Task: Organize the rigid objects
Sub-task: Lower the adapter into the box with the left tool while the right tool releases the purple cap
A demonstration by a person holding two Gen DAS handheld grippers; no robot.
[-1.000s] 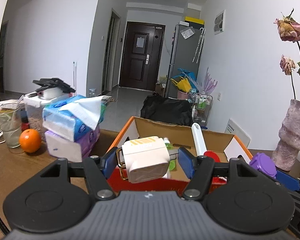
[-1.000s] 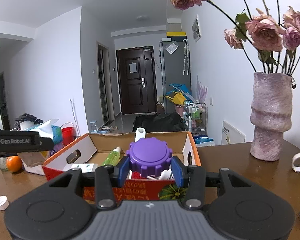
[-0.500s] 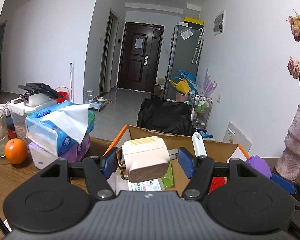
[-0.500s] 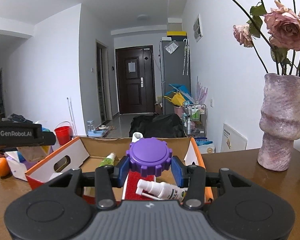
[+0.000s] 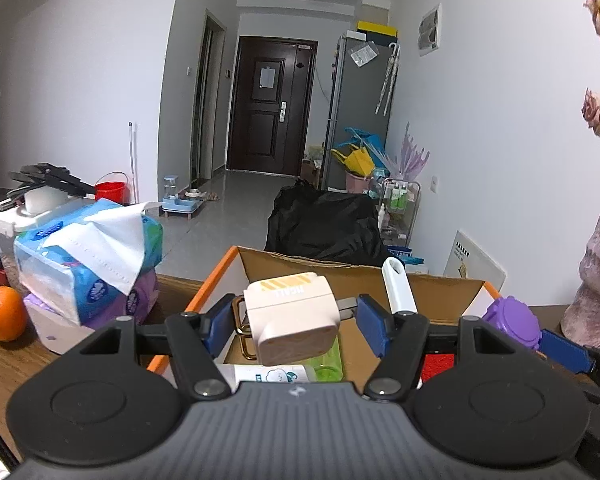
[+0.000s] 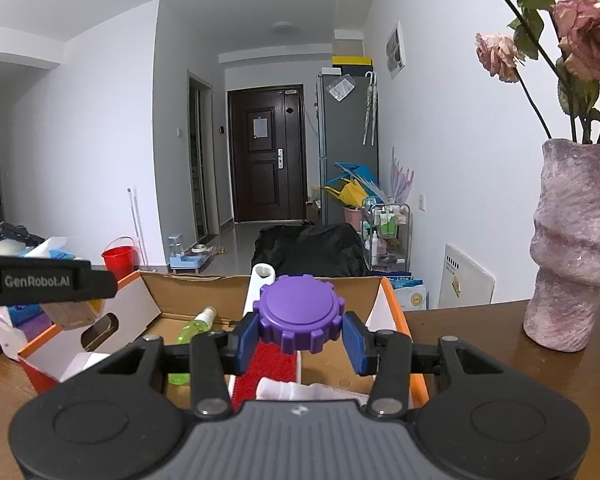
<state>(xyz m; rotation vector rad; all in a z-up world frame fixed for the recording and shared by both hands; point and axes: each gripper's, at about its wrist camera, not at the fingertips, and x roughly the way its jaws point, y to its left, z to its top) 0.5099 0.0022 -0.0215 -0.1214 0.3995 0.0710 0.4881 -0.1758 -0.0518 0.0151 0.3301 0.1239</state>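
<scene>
Right now the left tongs (image 5: 294,316) squeeze a cream plug adapter (image 5: 290,316) and the right tongs (image 6: 300,334) squeeze a purple knob lid (image 6: 300,312) above the open cardboard box (image 6: 148,304), so they might bump together or drop things outside onto the desk (image 6: 480,332).

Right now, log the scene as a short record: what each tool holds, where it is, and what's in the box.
left tool: shut on cream plug adapter, above the box
right tool: shut on purple ridged cap, above the box
cardboard box: open, on the wooden table
box contents: green spray bottle, red brush, white handle
beside the box: tissue packs, orange, vase
</scene>
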